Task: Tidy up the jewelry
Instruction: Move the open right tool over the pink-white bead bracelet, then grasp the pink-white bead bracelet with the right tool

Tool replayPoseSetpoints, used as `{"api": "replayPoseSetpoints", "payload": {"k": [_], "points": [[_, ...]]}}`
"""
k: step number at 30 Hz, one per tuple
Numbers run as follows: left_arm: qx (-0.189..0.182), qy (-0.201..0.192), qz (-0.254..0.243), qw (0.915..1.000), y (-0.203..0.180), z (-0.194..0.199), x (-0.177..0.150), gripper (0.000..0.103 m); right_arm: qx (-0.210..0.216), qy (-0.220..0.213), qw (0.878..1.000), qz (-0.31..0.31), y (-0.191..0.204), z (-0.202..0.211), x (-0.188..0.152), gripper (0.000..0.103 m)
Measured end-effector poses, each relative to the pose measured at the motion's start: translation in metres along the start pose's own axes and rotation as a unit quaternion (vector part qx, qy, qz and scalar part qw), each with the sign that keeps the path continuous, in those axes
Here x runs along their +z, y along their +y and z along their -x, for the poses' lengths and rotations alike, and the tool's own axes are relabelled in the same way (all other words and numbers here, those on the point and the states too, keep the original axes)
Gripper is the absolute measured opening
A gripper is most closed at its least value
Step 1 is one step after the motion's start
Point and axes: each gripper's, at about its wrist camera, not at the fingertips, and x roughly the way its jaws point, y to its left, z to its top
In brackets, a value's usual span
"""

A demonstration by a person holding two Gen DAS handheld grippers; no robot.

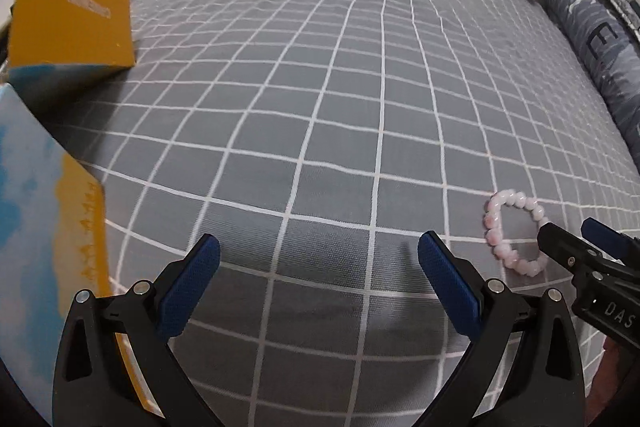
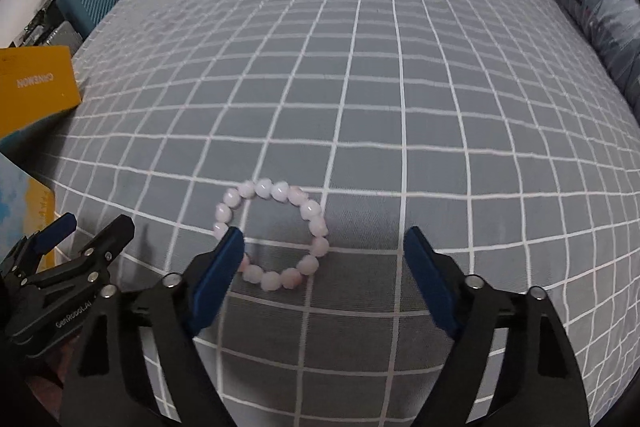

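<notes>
A pink beaded bracelet lies flat in a loose ring on the bed, which is covered with a grey sheet gridded in white. The right gripper hovers over it with its jaws wide apart; the left blue pad overlaps the near-left arc of beads in the right wrist view, though whether it touches them is hard to tell from this angle. The left gripper, jaws also spread and holding nothing, sits beside it to the left, above bare sheet.

The step in hand looks like picking up the bracelet. To do it well, the right gripper should straddle one arc of the ring, not the whole loop, with one pad inside and one outside, then press lightly into the soft mattress before closing so the round beads do not roll out. A slow lift is wise, as the elastic loop will swing.

At the bed's left edge stands a yellow box, and a blue-and-yellow box is nearer the left gripper. Their insides are not visible, so what they hold cannot be told; one is likely where the bracelet goes.
</notes>
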Motion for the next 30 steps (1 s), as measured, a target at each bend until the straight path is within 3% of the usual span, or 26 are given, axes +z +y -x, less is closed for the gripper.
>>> {"api": "replayPoseSetpoints", "payload": {"k": [7,10,11,12,22,30], "points": [[0.005,0.006,-0.004,1.0,-0.001,-0.009,-0.002,0.097,-0.005,0.023,1.0,-0.006,-0.006,-0.018,-0.005,0.051],[0.006,0.006,-0.005,0.9999,-0.001,-0.011,-0.002,0.097,-0.011,0.023,1.0,-0.009,-0.007,-0.017,-0.005,0.028],[0.006,0.007,-0.005,0.9999,-0.001,-0.011,-0.001,0.097,-0.011,0.023,1.0,-0.009,-0.007,-0.017,-0.005,0.015],[0.005,0.007,-0.005,1.0,-0.001,-0.01,-0.002,0.097,-0.011,0.024,1.0,-0.01,-0.007,-0.017,-0.004,0.013],[0.001,-0.001,-0.01,1.0,0.0,0.004,0.001,0.097,-0.005,0.011,1.0,-0.023,-0.011,-0.002,-0.005,0.01],[0.0,-0.019,-0.012,0.9997,0.0,0.04,0.007,0.097,0.006,-0.025,0.999,-0.019,-0.009,0.036,-0.003,0.01]]}}
